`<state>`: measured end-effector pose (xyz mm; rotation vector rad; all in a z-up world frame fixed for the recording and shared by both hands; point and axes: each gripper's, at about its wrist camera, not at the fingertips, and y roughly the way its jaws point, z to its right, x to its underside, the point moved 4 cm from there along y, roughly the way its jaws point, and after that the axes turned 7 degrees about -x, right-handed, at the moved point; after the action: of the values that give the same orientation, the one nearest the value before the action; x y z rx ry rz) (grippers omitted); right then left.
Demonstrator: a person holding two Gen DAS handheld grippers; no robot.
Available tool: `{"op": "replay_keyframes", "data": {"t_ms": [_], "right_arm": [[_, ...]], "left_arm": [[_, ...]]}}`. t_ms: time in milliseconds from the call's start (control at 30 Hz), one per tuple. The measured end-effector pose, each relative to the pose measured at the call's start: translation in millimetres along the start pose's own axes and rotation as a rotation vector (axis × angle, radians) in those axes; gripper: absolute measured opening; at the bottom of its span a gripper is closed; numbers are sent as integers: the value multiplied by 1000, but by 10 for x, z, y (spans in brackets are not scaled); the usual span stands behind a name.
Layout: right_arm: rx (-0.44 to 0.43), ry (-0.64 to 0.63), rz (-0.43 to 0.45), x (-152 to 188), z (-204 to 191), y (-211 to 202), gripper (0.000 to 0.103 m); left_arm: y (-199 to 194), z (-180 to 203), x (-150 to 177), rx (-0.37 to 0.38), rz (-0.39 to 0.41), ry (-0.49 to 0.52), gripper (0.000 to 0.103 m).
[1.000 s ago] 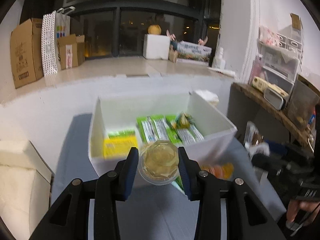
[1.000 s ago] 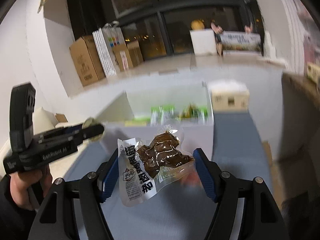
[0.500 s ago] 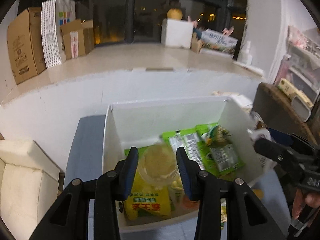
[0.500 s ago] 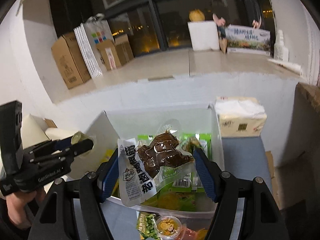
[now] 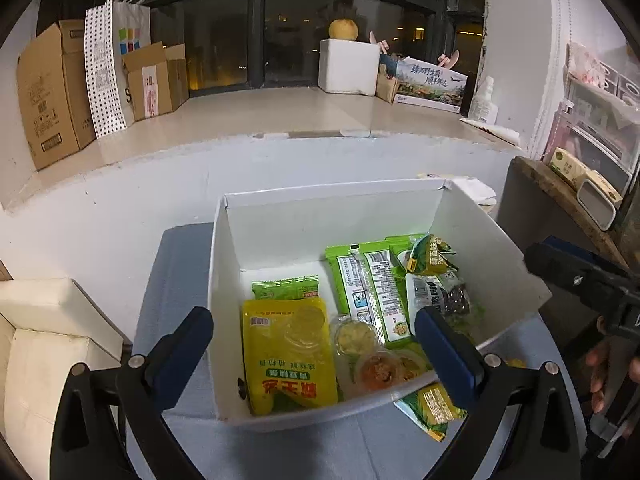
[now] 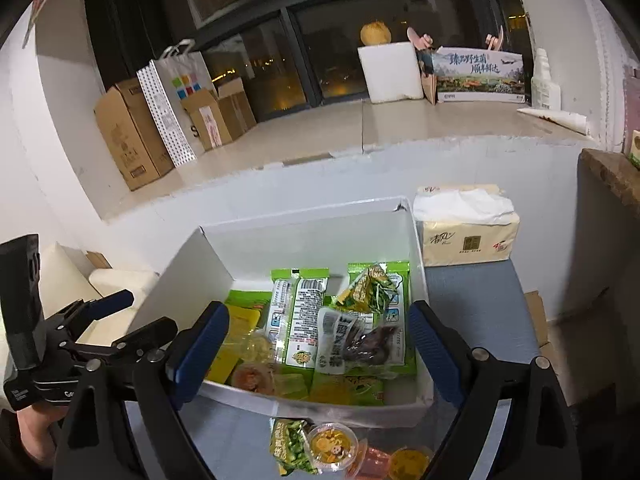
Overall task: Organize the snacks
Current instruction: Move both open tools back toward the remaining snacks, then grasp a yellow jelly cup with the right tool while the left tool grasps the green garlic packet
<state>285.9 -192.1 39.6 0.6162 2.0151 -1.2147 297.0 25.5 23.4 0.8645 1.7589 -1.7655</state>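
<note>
A white box (image 5: 224,280) (image 6: 416,240) on the grey-blue table holds snacks. In it lie a yellow pouch (image 5: 288,356), green packets (image 5: 368,280) (image 6: 300,304), a clear jelly cup (image 5: 354,334) (image 6: 256,346) and the brown meat packet (image 5: 440,296) (image 6: 360,344). My left gripper (image 5: 316,356) hangs open and empty over the box's near side. My right gripper (image 6: 320,352) hangs open and empty over the box too. Outside the box's front wall lie a green packet (image 6: 292,446) (image 5: 432,408) and jelly cups (image 6: 332,446).
A tissue pack (image 6: 466,228) stands right of the box. A white cushion (image 5: 44,332) lies at the left. A dark wooden shelf (image 5: 560,192) with small items is at the right. A windowsill with cardboard boxes (image 5: 48,92) is behind.
Both grippers moved over the box and opened. The jelly cup left my left gripper and the meat packet left my right gripper; both now lie in the box.
</note>
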Motion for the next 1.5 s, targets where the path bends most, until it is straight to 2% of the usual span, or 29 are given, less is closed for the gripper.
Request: {"op": "replay_keyframes", "data": {"t_ms": [100,167,233,433,600,767,867,1133,1300,1367,1433,1500], "right_arm": [[-22,0,24,50,-39,-209,94],[-40,-5,48,140,-77,-412,103],[-54,-18,56,244,-124,-571,103],[-77,-26,51,807,-238,-941,103],[-62,-9,-4,1347,-243,-955,103],[-12,-3,-88,1776,-167,-742,103],[5,-10,-102,1755,-138,-682,103],[72,63,-122,1540,220,-498,103],[87,-42,-125,1363,162,-300,103],[124,-63,-137,1303,207,-175,103],[143,-28,-144,1268,338,-101,103],[126,37,-146,1275,480,-91,98]], "left_arm": [[-198,-16,20,15,22,-16,103],[-386,-21,55,30,44,-26,103],[-565,-12,124,46,62,-35,103],[-1052,149,580,67,83,-16,103],[-1125,327,1089,79,55,8,103],[-920,419,1548,79,-14,15,103],[-848,410,1587,76,-37,13,103],[-854,367,1580,79,-18,0,103],[-831,369,1575,88,-21,0,103],[-840,367,1581,86,-19,2,103],[-841,361,1591,87,-19,5,103],[-843,346,1594,88,-16,1,103]]}}
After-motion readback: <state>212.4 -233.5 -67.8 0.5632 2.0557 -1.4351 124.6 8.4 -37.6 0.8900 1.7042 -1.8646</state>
